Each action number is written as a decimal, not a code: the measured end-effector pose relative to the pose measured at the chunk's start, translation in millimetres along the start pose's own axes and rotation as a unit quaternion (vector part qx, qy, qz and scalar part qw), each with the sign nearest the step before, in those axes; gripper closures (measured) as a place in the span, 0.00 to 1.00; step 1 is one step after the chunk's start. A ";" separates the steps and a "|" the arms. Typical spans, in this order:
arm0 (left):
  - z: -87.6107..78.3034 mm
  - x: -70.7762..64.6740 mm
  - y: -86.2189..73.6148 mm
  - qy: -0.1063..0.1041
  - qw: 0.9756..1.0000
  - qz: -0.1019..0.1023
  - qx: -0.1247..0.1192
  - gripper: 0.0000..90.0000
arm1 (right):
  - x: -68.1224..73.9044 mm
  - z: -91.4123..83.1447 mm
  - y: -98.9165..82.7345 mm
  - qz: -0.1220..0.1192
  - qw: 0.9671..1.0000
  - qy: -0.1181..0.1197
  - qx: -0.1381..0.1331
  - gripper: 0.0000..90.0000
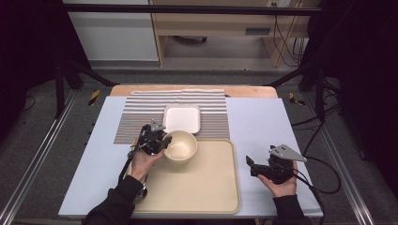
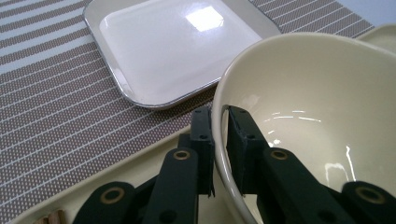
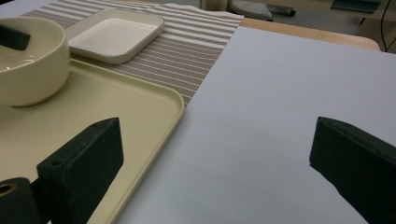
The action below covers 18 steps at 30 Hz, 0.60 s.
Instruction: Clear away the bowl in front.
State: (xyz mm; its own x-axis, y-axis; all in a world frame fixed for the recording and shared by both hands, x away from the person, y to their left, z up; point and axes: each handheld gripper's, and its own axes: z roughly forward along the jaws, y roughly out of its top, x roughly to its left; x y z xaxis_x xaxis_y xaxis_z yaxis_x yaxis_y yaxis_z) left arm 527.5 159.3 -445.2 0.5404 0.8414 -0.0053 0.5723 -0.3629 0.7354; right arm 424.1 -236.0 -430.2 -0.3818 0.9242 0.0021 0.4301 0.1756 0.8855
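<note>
Bowl (image 1: 180,146) at the tray's (image 1: 206,197) far-left corner, rim pinched by my left tool (image 2: 220,140). My right tool (image 1: 256,165) gapes wide near the bench's right edge, holding nothing.

Grey floor (image 1: 42,136) surrounds the table; beyond stands a wooden desk (image 1: 211,21), perhaps with 1 drawer, beside dangling cables (image 1: 286,42).

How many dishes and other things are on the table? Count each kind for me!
Round cream bowl: 1
Square white plate: 1
Cream rectangular tray: 1
Striped brown-and-white placemat: 1
Black hand-held tool: 2, left tool and right tool
Total: 6
</note>
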 end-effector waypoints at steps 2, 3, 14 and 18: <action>1.1 1.4 -0.9 0.002 1.000 0.002 0.013 0.88 | -0.2 -0.1 0.0 -0.001 1.000 0.000 -0.001 0.03; 1.5 1.6 -1.5 0.001 1.000 0.002 0.011 0.87 | -0.3 -0.4 0.1 0.000 1.000 0.000 -0.001 0.03; -9.6 -0.2 2.1 0.007 1.000 0.019 -0.014 0.80 | -0.6 -1.2 0.3 -0.001 1.000 -0.001 -0.003 0.03; -23.7 3.2 4.3 0.004 0.999 0.022 -0.033 0.72 | -0.7 -0.7 0.1 -0.002 1.000 -0.002 -0.001 0.03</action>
State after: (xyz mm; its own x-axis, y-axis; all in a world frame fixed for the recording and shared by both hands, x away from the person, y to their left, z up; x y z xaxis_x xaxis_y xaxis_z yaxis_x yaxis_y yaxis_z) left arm 517.0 169.9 -426.0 0.5595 0.8281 0.0334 0.5060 -0.3732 0.7776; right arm 423.9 -236.9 -429.8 -0.3796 0.9251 -0.0036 0.4262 0.1783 0.8869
